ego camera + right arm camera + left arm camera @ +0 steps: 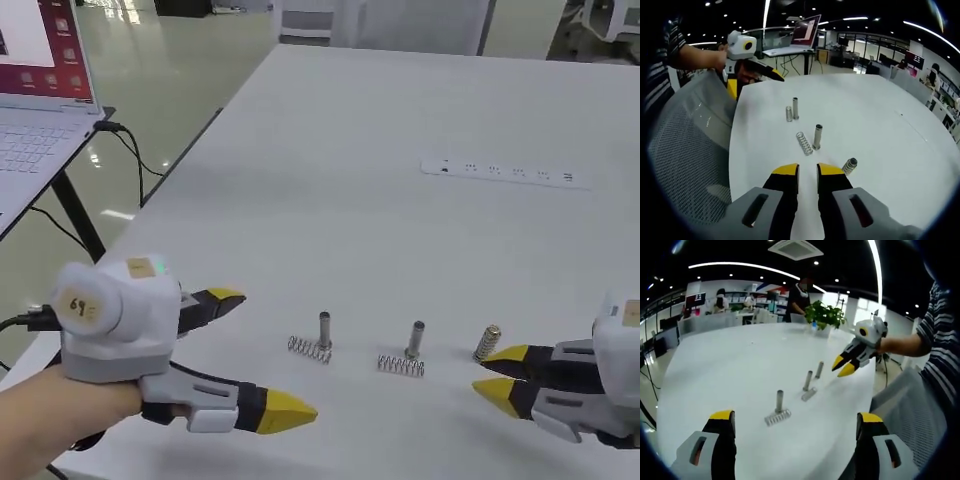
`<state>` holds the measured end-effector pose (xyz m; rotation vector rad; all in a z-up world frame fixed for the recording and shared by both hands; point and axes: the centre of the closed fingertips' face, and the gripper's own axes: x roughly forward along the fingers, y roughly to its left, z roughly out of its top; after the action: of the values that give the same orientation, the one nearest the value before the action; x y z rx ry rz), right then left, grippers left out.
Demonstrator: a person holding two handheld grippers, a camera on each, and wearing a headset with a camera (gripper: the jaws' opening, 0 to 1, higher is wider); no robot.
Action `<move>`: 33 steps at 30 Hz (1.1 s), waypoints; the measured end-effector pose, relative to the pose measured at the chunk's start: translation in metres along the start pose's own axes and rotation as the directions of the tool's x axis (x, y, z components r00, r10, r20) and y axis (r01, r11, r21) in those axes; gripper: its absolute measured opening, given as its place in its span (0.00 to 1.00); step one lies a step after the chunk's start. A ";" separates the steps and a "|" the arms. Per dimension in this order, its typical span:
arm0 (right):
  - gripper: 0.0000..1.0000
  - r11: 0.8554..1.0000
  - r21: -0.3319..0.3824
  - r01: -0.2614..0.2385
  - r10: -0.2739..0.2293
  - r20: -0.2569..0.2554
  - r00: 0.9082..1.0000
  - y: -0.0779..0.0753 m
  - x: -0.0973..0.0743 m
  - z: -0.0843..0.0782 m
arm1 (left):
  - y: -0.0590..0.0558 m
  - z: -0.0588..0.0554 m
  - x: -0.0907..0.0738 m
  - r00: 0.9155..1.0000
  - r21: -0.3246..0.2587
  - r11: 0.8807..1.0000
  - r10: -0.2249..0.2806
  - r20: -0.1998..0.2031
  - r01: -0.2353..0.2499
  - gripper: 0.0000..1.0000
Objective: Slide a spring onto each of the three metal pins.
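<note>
Three metal pins stand in a row near the front of the white table (400, 200). The left pin (324, 328) and the middle pin (416, 338) are bare, and a loose spring (309, 348) and another spring (401, 365) lie at their bases. The right pin (487, 342) wears a spring around it; it is also in the right gripper view (850, 164). My right gripper (498, 372) sits just in front of that pin, jaws a narrow gap apart and holding nothing. Left of the row, my left gripper (258, 353) is spread wide open and empty.
A white power strip (505, 171) lies farther back on the table. A laptop (35, 90) stands on a stand off the table's left edge, with cables hanging. A mesh chair (685, 150) is close behind the table's front edge.
</note>
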<state>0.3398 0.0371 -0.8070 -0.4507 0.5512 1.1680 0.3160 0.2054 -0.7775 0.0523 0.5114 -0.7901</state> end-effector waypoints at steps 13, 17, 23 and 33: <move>0.12 0.993 -0.102 -0.061 0.060 -0.016 0.998 0.017 0.028 0.019 | -0.002 -0.002 -0.001 1.000 0.004 1.000 0.003 -0.006 -0.003 0.98; 0.13 0.989 -0.130 -0.072 0.068 -0.032 0.997 0.018 0.035 0.020 | -0.001 -0.002 -0.002 1.000 0.004 1.000 0.006 -0.008 -0.006 0.98; 0.13 0.987 -0.143 -0.075 0.070 -0.045 0.997 0.015 0.045 0.021 | -0.001 -0.004 -0.003 1.000 0.003 1.000 0.007 -0.012 -0.007 0.98; 0.13 0.981 -0.170 -0.090 0.077 -0.080 0.994 0.012 0.061 0.015 | 0.000 -0.005 -0.004 1.000 -0.001 1.000 0.007 -0.014 -0.007 0.98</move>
<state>0.3483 0.0950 -0.8336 -0.6265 0.5372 1.2897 0.3114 0.2093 -0.7796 0.0591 0.5243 -0.7828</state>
